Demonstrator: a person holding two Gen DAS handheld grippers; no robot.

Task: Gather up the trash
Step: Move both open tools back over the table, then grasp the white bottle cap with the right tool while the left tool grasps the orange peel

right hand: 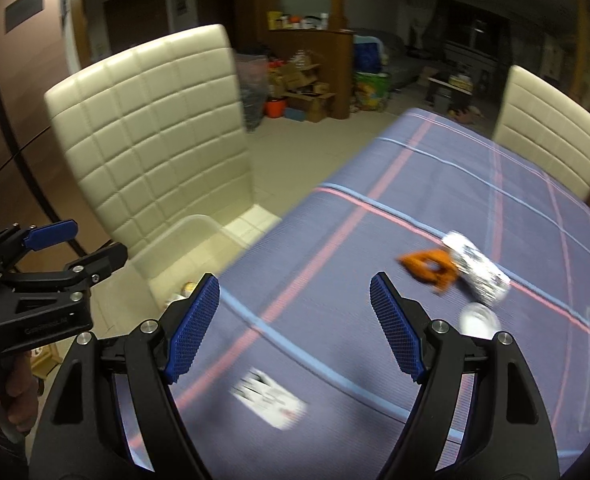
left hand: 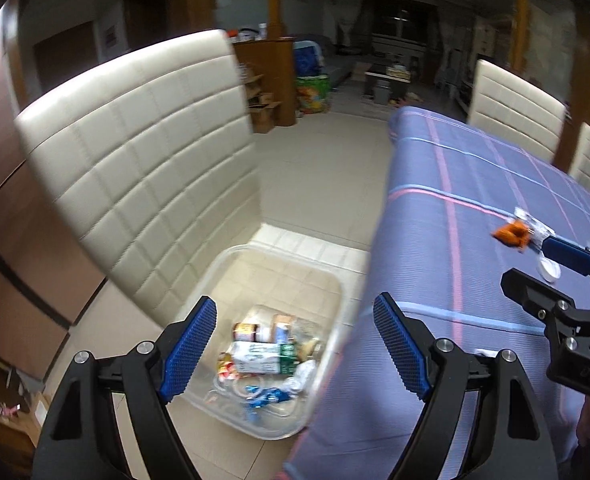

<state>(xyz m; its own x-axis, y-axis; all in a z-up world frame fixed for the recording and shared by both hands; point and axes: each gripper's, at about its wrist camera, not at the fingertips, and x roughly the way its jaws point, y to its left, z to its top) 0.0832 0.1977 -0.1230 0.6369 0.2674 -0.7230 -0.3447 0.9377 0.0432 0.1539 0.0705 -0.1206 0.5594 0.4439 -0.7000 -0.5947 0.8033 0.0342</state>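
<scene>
My left gripper (left hand: 295,320) hangs open and empty over a clear plastic bin (left hand: 223,276) that holds cartons, jars and wrappers. The bin rests on a cream chair seat beside the table. My right gripper (right hand: 295,292) is open and empty above the plaid tablecloth (right hand: 435,184). On the cloth ahead and to its right lie an orange wrapper (right hand: 431,266), a crumpled silver packet (right hand: 477,272) and a white cap (right hand: 479,320). A white printed paper (right hand: 271,400) lies under the right gripper. The orange wrapper (left hand: 513,234) also shows in the left wrist view, just past the right gripper (left hand: 535,272).
A quilted cream chair back (left hand: 135,160) rises behind the bin. Other cream chairs (right hand: 551,140) stand at the table's far side. The left gripper (right hand: 91,240), held by a hand, shows at the left edge of the right wrist view. Tiled floor and boxes lie beyond.
</scene>
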